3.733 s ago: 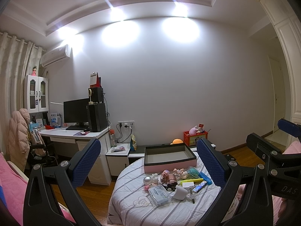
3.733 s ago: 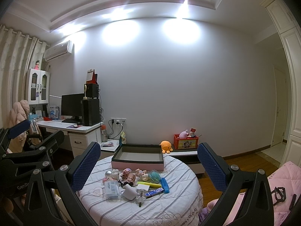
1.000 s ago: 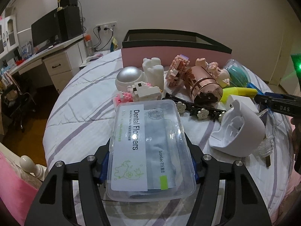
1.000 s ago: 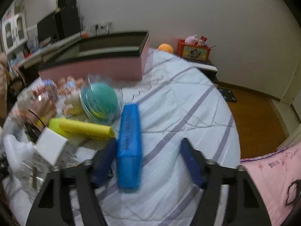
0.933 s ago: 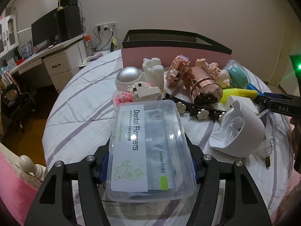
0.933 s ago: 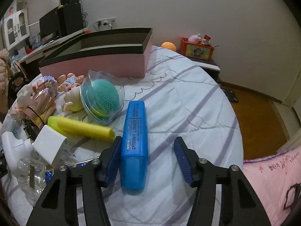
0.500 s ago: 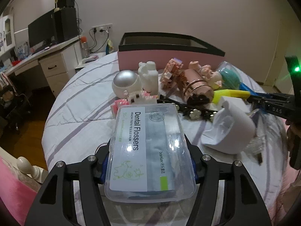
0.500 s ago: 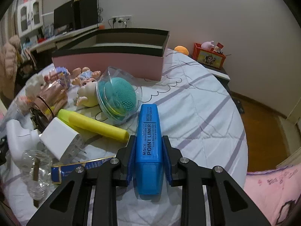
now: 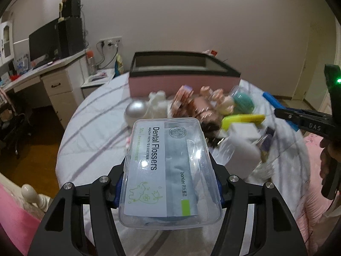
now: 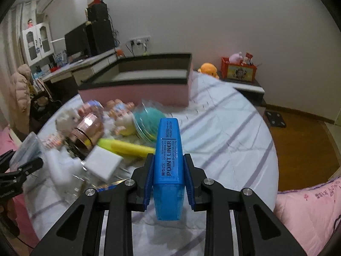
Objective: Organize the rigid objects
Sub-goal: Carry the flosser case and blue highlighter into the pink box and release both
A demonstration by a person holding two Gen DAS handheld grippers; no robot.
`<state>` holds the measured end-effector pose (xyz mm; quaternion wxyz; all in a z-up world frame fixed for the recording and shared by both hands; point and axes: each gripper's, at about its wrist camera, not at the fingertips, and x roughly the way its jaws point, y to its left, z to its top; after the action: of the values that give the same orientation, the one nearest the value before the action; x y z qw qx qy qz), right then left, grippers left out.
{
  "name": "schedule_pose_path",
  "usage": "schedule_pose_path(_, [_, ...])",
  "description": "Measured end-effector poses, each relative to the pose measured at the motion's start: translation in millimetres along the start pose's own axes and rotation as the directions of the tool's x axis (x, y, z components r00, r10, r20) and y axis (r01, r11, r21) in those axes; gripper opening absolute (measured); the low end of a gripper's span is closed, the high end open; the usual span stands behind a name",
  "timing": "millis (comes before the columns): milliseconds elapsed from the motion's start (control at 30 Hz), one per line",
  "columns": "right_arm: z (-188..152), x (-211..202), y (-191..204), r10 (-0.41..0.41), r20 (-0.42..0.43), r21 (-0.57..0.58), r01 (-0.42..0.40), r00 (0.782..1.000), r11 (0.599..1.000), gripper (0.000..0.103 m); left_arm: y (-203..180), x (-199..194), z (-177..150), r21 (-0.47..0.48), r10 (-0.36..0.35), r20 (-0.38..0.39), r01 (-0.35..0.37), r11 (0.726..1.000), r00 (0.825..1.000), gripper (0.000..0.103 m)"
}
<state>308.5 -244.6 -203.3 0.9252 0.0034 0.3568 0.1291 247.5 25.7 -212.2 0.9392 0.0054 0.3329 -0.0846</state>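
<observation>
My left gripper (image 9: pixel 169 183) is shut on a clear dental flosser box (image 9: pixel 168 168) and holds it above the round bed-like table. My right gripper (image 10: pixel 168 170) is shut on a blue highlighter (image 10: pixel 168 166) and holds it raised; it also shows at the right of the left wrist view (image 9: pixel 298 117). A pink open box (image 9: pixel 183 83) (image 10: pixel 136 89) stands at the far side of the table. Between it and me lies a pile of small items: a yellow highlighter (image 10: pixel 125 147), a teal brush in a clear case (image 10: pixel 149 121), a copper cylinder (image 10: pixel 87 130) and a white charger (image 10: pixel 102 166).
A striped white cover (image 10: pixel 223 140) lies over the table. A desk with monitor (image 9: pixel 42 42) stands at left, a nightstand with a red box (image 10: pixel 238 70) behind. A pink quilt (image 10: pixel 309 209) lies at right. Wooden floor (image 10: pixel 302 145) lies beyond.
Both grippers closed on their items about a second ago and have since lifted them off the table. The pile now looks lower and farther away.
</observation>
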Motion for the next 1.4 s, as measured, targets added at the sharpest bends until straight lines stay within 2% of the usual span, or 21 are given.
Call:
schedule_pose_path(200, [27,-4,15,0.060,0.035,-0.023,-0.060,0.998,0.998,0.027,-13,-1,50,0.072,-0.030,0.064,0.025,0.997,0.997,0.063])
schedule_pose_path(367, [66,5,28,0.098,0.062,-0.051,-0.095,0.993,0.994,0.027,-20,20,101,0.129,-0.038,0.087,0.026,0.991,0.995,0.063])
schedule_pose_path(500, [99,24,37,0.116,0.061,-0.071,-0.112,0.991,0.991,0.027,-18,53,140,0.154,-0.047,0.064,0.037,0.987,0.997,0.063])
schedule_pose_path(700, [143,79,43,0.117,0.009,-0.085,-0.116,0.993,0.990,0.027,-5,122,186,0.152,-0.042,-0.024,0.046,0.987,0.999,0.063])
schedule_pose_path(967, [169,161,41,0.105,-0.130,-0.067,-0.114,0.986,0.991,0.027,5,205,204,0.176,0.021,-0.177,0.011,0.984,0.984,0.063])
schedule_pose_path(1100, [167,188,40,0.102,-0.196,-0.059,-0.116,0.975,0.992,0.027,9,234,199,0.181,0.048,-0.249,-0.002,0.983,0.967,0.064])
schedule_pose_path(1200, [167,189,39,0.111,-0.202,-0.054,-0.124,0.973,0.991,0.027,11,240,196,0.185,0.054,-0.276,-0.003,0.983,0.960,0.065])
schedule_pose_path(1333, [168,190,40,0.105,-0.224,-0.059,-0.121,0.969,0.991,0.029,14,227,197,0.181,0.083,-0.232,-0.041,0.983,0.969,0.072])
schedule_pose_path(1367, [167,188,40,0.107,-0.223,-0.050,-0.121,0.969,0.991,0.031,16,222,197,0.181,0.095,-0.216,-0.055,0.982,0.972,0.076])
schedule_pose_path(1400, [168,187,39,0.102,-0.220,-0.043,-0.114,0.970,0.993,0.041,18,215,198,0.179,0.112,-0.197,-0.076,0.981,0.974,0.082])
